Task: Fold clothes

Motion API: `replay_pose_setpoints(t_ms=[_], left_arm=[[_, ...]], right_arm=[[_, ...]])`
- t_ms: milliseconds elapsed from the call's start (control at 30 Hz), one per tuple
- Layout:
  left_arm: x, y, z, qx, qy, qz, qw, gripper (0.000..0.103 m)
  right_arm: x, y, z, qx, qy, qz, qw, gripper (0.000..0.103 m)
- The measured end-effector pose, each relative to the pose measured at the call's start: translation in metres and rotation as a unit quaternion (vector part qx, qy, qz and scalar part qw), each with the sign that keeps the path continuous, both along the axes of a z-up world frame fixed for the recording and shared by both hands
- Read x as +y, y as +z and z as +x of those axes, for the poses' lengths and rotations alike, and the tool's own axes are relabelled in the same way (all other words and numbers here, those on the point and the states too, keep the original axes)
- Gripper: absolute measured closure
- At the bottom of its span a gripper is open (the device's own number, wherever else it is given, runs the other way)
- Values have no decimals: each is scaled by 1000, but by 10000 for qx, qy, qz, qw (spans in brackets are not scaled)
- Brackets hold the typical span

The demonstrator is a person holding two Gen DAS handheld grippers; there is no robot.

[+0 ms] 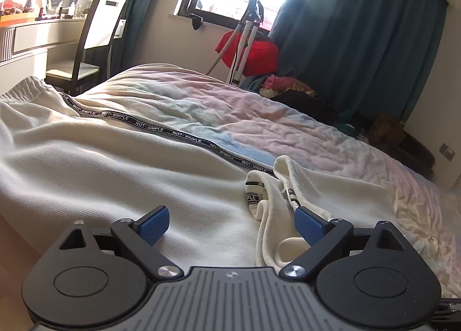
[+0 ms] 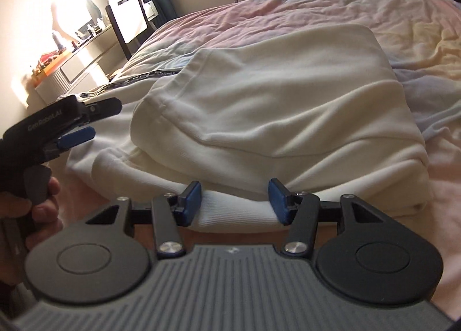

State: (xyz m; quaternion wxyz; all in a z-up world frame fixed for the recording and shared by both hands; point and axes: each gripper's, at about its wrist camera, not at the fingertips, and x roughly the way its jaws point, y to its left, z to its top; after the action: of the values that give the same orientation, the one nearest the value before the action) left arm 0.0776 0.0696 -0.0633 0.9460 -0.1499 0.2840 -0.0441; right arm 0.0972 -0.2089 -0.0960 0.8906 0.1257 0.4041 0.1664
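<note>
A cream hooded sweatshirt [image 1: 100,158] lies on the bed with a black "NOT-SIMPLE" tape stripe [image 1: 161,129] along its sleeve. Its drawstrings [image 1: 268,210] lie loose between my left fingers. My left gripper [image 1: 230,224] is open and low over the fabric, holding nothing. In the right wrist view the sweatshirt [image 2: 273,106] is partly folded over itself. My right gripper [image 2: 234,201] is open around the ribbed white hem [image 2: 236,215] at the near edge. The left gripper [image 2: 77,129] also shows there at the left, open, held by a hand.
The bed [image 1: 288,117] has a wrinkled pastel cover. A dark chair [image 1: 92,48] and a dresser [image 1: 34,37] stand at the left. A steamer stand [image 1: 247,37] with red cloth, a pile of clothes [image 1: 288,86] and blue curtains [image 1: 360,42] are beyond the bed.
</note>
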Motion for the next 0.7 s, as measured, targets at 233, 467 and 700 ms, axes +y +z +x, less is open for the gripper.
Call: replay_pose_setpoints(t_ms=[233, 467, 700], left_arm=[[12, 2, 44, 427, 25, -292, 9987, 9], [26, 2, 99, 856, 93, -747, 9935, 13], [7, -9, 120, 1055, -57, -564, 9928, 38]], right_arm=[[-17, 9, -4, -127, -319, 735, 9967, 46], [-24, 21, 4, -360, -275, 1608, 9859, 46], [-65, 38, 16, -1080, -874, 1595, 9774, 46]])
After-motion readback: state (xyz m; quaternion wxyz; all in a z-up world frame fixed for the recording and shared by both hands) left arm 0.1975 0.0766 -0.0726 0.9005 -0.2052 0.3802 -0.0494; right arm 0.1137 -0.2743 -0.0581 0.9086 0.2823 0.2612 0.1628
